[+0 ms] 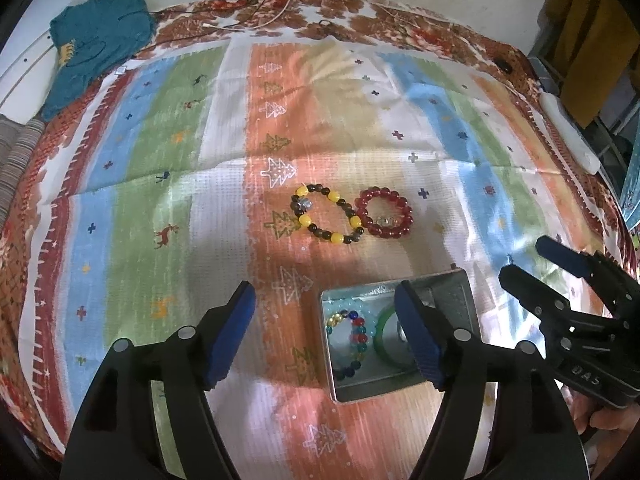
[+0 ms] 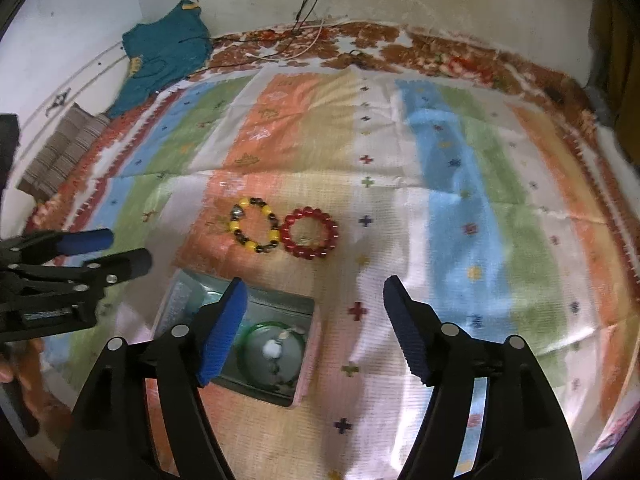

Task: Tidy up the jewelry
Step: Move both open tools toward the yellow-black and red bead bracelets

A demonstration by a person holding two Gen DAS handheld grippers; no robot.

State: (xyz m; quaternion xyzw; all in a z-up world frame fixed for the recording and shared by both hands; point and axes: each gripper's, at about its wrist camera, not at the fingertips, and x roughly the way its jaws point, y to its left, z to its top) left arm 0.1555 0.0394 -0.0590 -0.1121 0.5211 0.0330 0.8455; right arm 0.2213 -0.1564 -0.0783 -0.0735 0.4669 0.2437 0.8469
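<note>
A yellow-and-dark bead bracelet (image 1: 326,216) (image 2: 254,225) and a red bead bracelet (image 1: 385,213) (image 2: 309,233) lie side by side on the striped cloth. A square metal tin (image 1: 460,292) (image 2: 280,304) nearer to me holds a multicoloured bead bracelet (image 1: 354,340), a pale blue one and a green bangle (image 2: 272,326). My left gripper (image 1: 326,332) is open and empty, its right finger over the tin. My right gripper (image 2: 314,328) is open and empty, its left finger over the tin; it also shows at the right of the left wrist view (image 1: 524,264).
The striped cloth (image 1: 168,140) covers a floral bedspread. A teal garment (image 1: 96,36) lies at the far left, cables (image 1: 264,12) run along the far edge, and a white power strip (image 1: 568,132) sits at the right edge.
</note>
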